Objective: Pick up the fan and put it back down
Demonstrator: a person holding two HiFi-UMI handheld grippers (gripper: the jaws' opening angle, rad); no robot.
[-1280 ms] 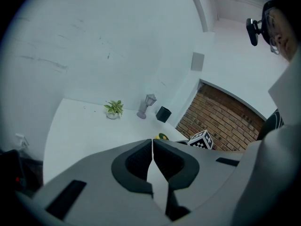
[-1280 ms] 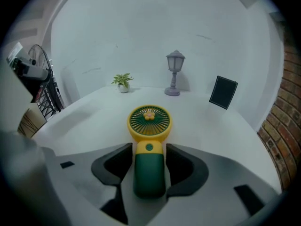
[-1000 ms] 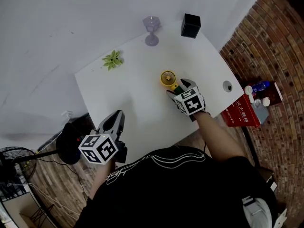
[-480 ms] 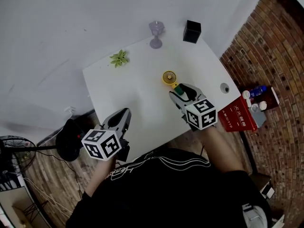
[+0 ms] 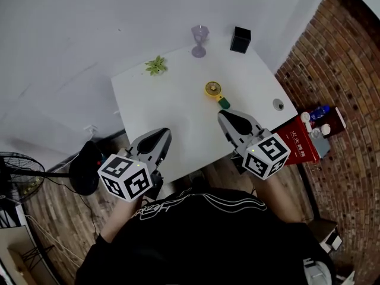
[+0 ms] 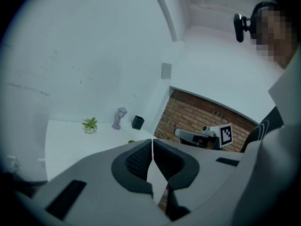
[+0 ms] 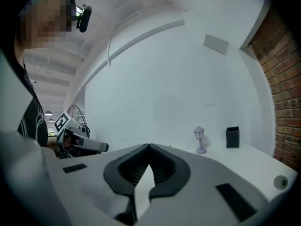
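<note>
The small yellow fan (image 5: 212, 88) with its green base (image 5: 224, 103) lies on the white table (image 5: 178, 105), right of the middle. My right gripper (image 5: 221, 116) hovers just in front of the base, apart from it. Its jaws have just been closing and now stand shut with nothing between them (image 7: 149, 146). My left gripper (image 5: 165, 133) hangs over the table's near left part, also shut and empty (image 6: 153, 140). In the right gripper view the fan is hidden behind the gripper's body.
At the table's far edge stand a little green plant (image 5: 157, 65), a purple lantern-shaped ornament (image 5: 199, 40) and a black box (image 5: 240, 39). A cable hole (image 5: 278, 104) sits near the right edge. A red box (image 5: 301, 142) and a brick wall lie right; a floor fan (image 5: 13, 180) stands left.
The right gripper has let go of the fan's green base, drawn back toward the person, risen and shut. The left gripper has also risen. The fan stays lying on the table.
</note>
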